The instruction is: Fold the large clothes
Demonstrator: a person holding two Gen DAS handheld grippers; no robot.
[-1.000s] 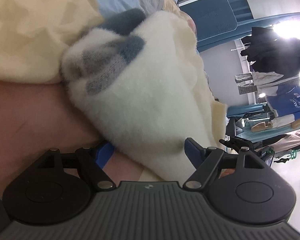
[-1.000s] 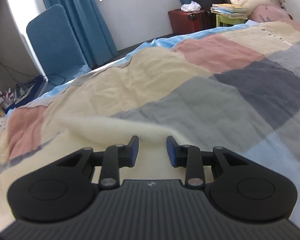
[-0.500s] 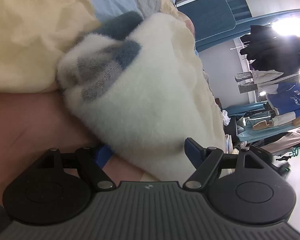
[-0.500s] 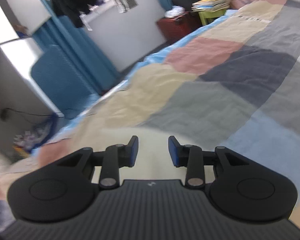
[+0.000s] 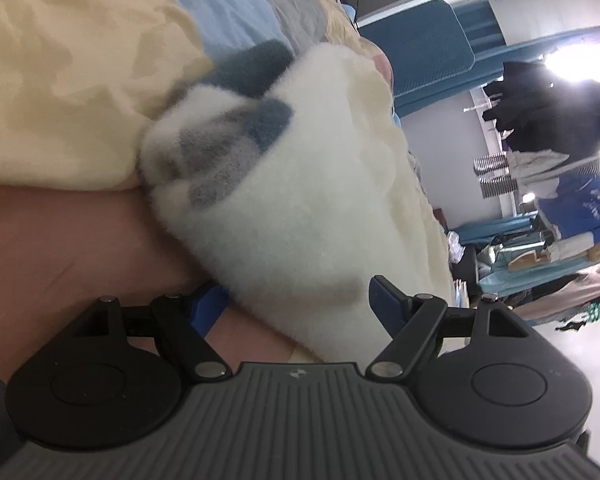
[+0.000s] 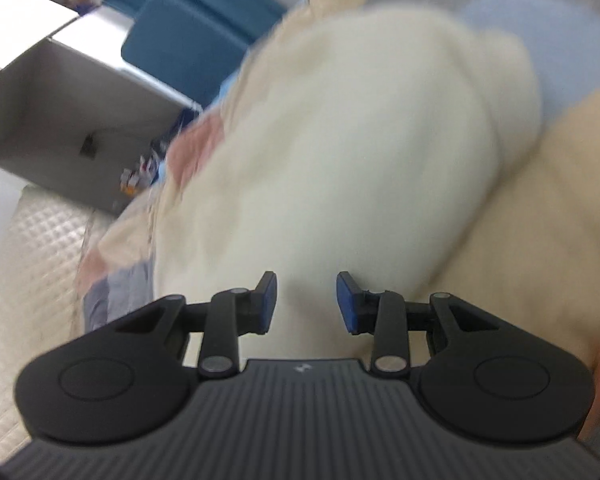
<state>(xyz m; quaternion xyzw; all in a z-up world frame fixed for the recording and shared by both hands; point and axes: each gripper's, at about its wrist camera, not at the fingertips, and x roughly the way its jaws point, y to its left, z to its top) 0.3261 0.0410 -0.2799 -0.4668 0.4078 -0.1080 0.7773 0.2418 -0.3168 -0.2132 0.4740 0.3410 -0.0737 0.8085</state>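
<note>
In the left wrist view our left gripper [image 5: 298, 304] stands wide apart around a thick bunch of the fluffy white garment [image 5: 300, 208]. One blue pad [image 5: 210, 304] is half hidden under the fleece and the other sits right at its edge, so we read this as a grasp on the bundle. The garment has grey and teal patches [image 5: 256, 120] near its upper end, and it lies on the patchwork bedspread [image 5: 60, 80], across the seam between a cream panel and a pink one.

In the right wrist view the picture is smeared with motion. Our right gripper [image 6: 307, 304] has its jaws partly apart, with clear space between the blue pads [image 6: 346, 304]. The same white garment [image 6: 340, 140] fills the view just beyond the tips and shows through the gap, but the pads are not pressing on it. It rests on the bedspread [image 6: 540, 220] here too. A grey cabinet [image 6: 60, 100] stands off to the left.
</note>
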